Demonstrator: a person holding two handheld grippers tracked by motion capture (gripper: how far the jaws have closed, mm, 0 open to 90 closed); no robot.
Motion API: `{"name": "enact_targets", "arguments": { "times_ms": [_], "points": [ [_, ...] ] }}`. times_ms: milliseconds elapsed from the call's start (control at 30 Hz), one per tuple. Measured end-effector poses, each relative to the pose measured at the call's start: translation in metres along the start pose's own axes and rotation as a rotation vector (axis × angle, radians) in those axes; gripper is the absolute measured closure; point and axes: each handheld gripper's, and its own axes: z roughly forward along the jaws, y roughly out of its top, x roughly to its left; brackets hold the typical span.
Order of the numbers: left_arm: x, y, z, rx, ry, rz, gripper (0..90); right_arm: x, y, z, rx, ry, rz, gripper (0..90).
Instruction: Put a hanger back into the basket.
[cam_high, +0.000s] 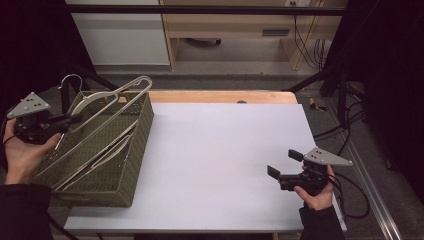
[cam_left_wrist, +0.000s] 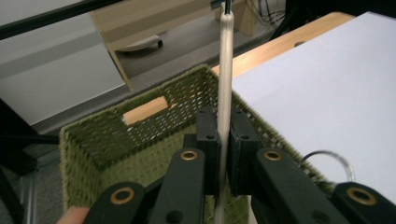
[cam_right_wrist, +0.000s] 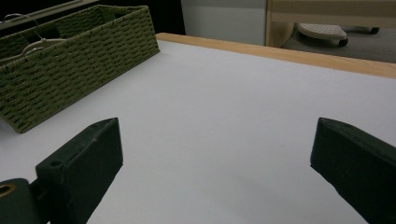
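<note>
Basket (cam_high: 131, 150), one, green and woven, sits at the bench's (cam_high: 225, 150) left edge holding several pale hangers (cam_high: 112, 100); exact count unclear. The left gripper view shows the left gripper (cam_left_wrist: 223, 140) clamped on one hanger's bar above the basket. The right gripper (cam_high: 283, 164), jaws wide apart and empty, hovers low at the bench's right.

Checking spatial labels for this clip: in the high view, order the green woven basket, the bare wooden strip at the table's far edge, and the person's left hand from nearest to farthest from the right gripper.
From the right gripper, at the table's near right:
1. Green woven basket, on the table's left side.
2. Bare wooden strip, along the far edge.
3. Left hand, beyond the basket at the far left.
</note>
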Motion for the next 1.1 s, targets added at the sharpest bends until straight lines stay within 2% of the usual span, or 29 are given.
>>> {"name": "enact_targets", "arguments": {
  "times_ms": [67,233,367,400,433,600,900,1100],
  "points": [
    [0.003,-0.006,0.002,0.009,0.009,0.001,84.7,-0.001,0.000,0.000,0.003,0.006,-0.013,2.9],
    [0.010,-0.016,0.004,0.042,0.028,0.004,84.7,0.000,-0.001,0.001,0.006,0.004,-0.006,2.9],
    [0.014,-0.025,0.007,0.073,0.035,0.013,84.7,0.000,-0.001,0.001,0.005,0.004,-0.003,2.9],
    [0.015,-0.028,0.008,0.080,0.047,0.028,84.7,0.000,-0.001,0.001,0.006,0.004,-0.006,2.9],
    [0.015,-0.030,0.010,0.088,0.037,0.020,84.7,0.000,-0.001,0.001,0.007,0.004,-0.006,3.0],
    [0.011,-0.044,0.021,0.138,0.059,0.042,84.6,0.000,-0.001,0.002,0.012,0.005,-0.007,3.0],
    [0.006,-0.074,0.043,0.149,0.078,0.028,84.6,0.001,-0.001,0.003,0.011,0.007,-0.011,3.1],
    [0.003,-0.089,0.053,0.185,0.051,0.026,84.5,0.001,-0.001,0.003,0.011,0.008,-0.010,3.1]
  ]
}}
